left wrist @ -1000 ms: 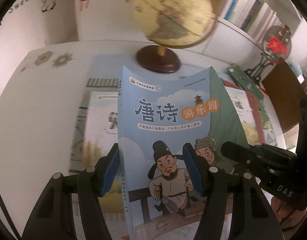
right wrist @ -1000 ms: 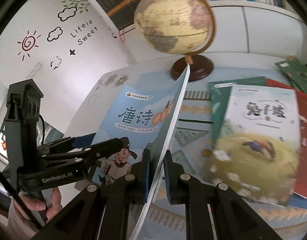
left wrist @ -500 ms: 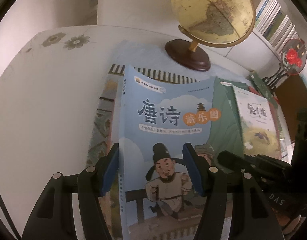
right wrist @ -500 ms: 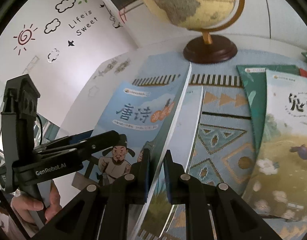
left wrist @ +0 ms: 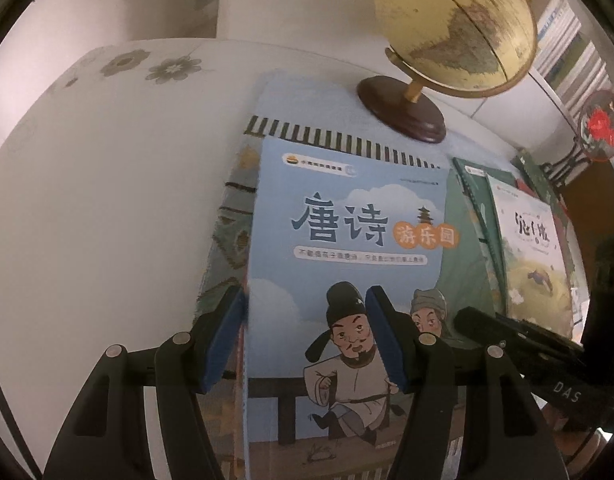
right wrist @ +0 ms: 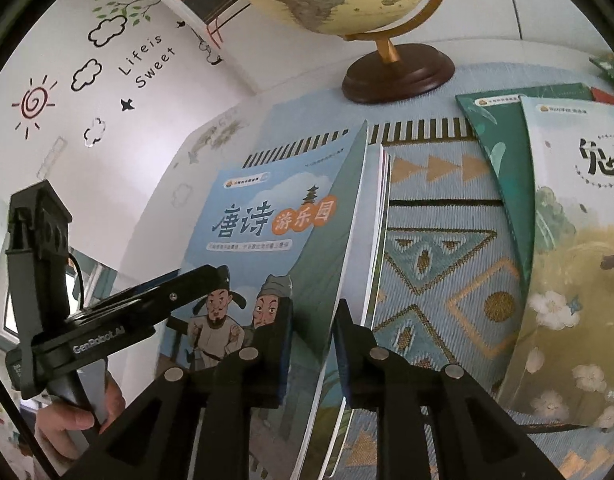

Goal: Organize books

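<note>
A light-blue picture book (left wrist: 347,232) with two cartoon men on its cover leans low over the patterned mat (right wrist: 439,240). Its long right edge (right wrist: 347,216) is still a little raised above a second thin book (right wrist: 381,200) under it. My right gripper (right wrist: 313,344) straddles that raised edge. Its jaws are opening, and a gap shows beside the thin cover. My left gripper (left wrist: 307,340) is open and widening slightly. Its left pad is beside the spine and its right pad is over the cover. From the right wrist view, the left gripper's fingers (right wrist: 179,280) reach across the cover.
A globe (left wrist: 455,28) on a dark wooden base (right wrist: 399,76) stands behind the mat. To the right lie a green book (right wrist: 503,152) and a pale rabbit-story book (right wrist: 579,240) on top of it. A red round ornament (left wrist: 601,124) stands far right. A hand (right wrist: 67,420) holds the left gripper.
Both grippers came down with the blue book, which now tilts much flatter over the book beneath it. The right jaws have spread apart around the book's edge.
</note>
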`<state>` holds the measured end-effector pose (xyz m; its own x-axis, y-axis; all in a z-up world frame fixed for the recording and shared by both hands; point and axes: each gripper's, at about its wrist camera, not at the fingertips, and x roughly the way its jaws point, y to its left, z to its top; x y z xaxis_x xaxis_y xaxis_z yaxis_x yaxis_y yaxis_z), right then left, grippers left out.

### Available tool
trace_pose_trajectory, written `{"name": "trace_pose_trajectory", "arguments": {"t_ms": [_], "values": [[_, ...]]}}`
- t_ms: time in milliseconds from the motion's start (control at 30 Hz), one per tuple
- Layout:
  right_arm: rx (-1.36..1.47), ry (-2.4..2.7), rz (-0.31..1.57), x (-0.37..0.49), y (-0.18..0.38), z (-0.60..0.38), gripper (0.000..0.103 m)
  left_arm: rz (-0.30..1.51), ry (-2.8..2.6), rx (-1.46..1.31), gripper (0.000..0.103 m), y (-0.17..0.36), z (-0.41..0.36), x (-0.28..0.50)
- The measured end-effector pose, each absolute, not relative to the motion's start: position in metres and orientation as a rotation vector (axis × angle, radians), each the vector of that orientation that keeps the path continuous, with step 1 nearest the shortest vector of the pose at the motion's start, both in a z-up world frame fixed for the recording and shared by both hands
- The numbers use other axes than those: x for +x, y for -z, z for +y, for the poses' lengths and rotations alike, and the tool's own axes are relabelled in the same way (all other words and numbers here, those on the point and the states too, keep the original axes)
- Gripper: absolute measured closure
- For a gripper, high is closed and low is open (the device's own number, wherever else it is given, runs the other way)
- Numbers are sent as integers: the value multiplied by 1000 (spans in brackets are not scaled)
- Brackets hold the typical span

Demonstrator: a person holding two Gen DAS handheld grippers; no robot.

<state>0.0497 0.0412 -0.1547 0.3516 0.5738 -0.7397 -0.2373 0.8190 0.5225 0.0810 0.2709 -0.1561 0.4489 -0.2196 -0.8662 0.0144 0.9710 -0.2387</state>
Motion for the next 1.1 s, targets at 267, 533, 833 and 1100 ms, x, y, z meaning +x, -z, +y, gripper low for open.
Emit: {"name": "trace_pose_trajectory", "arguments": {"t_ms": [267, 533, 833, 1100], "values": [[392, -527, 1114, 47, 154, 34, 79, 1105, 74, -199, 41, 149, 276, 80], [403, -470, 976, 37, 119, -19, 70, 1047, 136, -182, 36, 116, 235, 84], [387, -192, 887, 21, 103, -137, 60, 1074, 352, -190, 35, 122, 111, 104], [463, -57, 959, 14, 136, -210, 60, 1176, 426, -85, 35, 166, 25, 97]]}}
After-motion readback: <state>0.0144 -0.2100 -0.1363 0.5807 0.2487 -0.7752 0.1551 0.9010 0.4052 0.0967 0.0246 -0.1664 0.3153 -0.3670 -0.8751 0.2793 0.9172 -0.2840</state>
